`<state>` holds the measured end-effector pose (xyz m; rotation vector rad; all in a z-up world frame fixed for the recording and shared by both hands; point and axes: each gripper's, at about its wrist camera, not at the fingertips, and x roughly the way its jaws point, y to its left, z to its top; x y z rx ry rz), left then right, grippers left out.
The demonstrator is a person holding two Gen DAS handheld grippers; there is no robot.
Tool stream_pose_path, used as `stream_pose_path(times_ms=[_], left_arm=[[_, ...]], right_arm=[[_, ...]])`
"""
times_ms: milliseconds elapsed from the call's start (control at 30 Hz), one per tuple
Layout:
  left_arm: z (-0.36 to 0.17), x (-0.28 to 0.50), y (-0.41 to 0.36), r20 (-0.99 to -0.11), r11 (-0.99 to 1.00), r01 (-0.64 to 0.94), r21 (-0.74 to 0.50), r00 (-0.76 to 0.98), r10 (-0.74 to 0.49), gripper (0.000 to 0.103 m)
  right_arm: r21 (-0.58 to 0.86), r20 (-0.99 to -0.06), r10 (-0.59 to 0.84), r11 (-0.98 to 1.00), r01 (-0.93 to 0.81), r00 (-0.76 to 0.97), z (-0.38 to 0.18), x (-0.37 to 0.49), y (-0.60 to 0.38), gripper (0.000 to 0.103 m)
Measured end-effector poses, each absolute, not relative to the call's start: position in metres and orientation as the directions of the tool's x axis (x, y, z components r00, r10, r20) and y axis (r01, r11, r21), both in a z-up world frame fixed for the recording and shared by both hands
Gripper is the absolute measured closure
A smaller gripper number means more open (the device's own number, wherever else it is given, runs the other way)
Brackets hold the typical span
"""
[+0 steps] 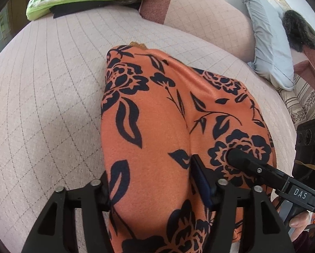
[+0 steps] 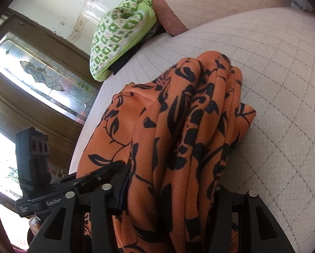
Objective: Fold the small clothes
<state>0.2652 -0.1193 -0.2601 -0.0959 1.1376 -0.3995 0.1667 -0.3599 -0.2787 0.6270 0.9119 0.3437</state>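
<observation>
Orange floral garment [image 1: 163, 126] lies bunched between both sets of fingers, on the quilted cover [image 1: 41, 105]. Left gripper [image 1: 157, 181] and right gripper [image 2: 170, 191] straddle folds; whether the pads pinch, cannot tell. Risk: stacked folds slide apart on release. Writing: "DAS", "GenRob".
</observation>
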Motion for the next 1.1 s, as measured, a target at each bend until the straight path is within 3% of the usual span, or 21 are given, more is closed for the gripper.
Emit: stream_pose_path(times_ms=[100,233,600,800,900,967,1033,1100], left_arm=[[-0.268,0.269,-0.114,-0.873,0.936,0.226,-0.268,0.354,-0.336,0.014],[-0.269,0.270,-0.102,-0.867,0.928,0.198,-0.314,0.340,-0.366,0.013],[-0.237,0.232,-0.077,-0.830,0.965,0.204,-0.167,0.500,-0.250,0.013],[-0.231,0.199,-0.069,-0.825,0.982,0.182,-0.049,0.547,-0.142,0.013],[-0.237,0.194,-0.069,-0.823,0.983,0.183,0.008,0.559,-0.098,0.012],[-0.242,0.195,-0.070,-0.819,0.981,0.188,0.051,0.570,-0.067,0.002],[-0.250,0.201,-0.072,-0.822,0.978,0.197,0.071,0.566,-0.054,0.001],[-0.253,0.207,-0.065,-0.840,0.983,0.181,0.013,0.535,-0.087,0.000]], right_arm=[[0.640,-0.644,0.518,0.768,0.025,0.564,-0.286,0.170,-0.362,0.032],[0.647,-0.651,0.517,0.761,0.051,0.556,-0.289,0.171,-0.364,0.032],[0.471,-0.634,0.305,0.881,0.041,0.711,-0.232,0.114,-0.367,0.032],[0.260,-0.578,0.212,0.963,-0.069,0.788,-0.201,0.073,-0.324,0.065],[0.146,-0.646,0.163,0.985,-0.089,0.746,-0.214,0.075,-0.300,0.065],[0.068,-0.753,0.093,0.996,-0.064,0.652,-0.241,0.084,-0.295,0.065],[0.083,-0.812,0.102,0.995,-0.060,0.575,-0.265,0.093,-0.299,0.065],[0.139,-0.808,0.136,0.990,-0.039,0.573,-0.260,0.095,-0.307,0.065]])
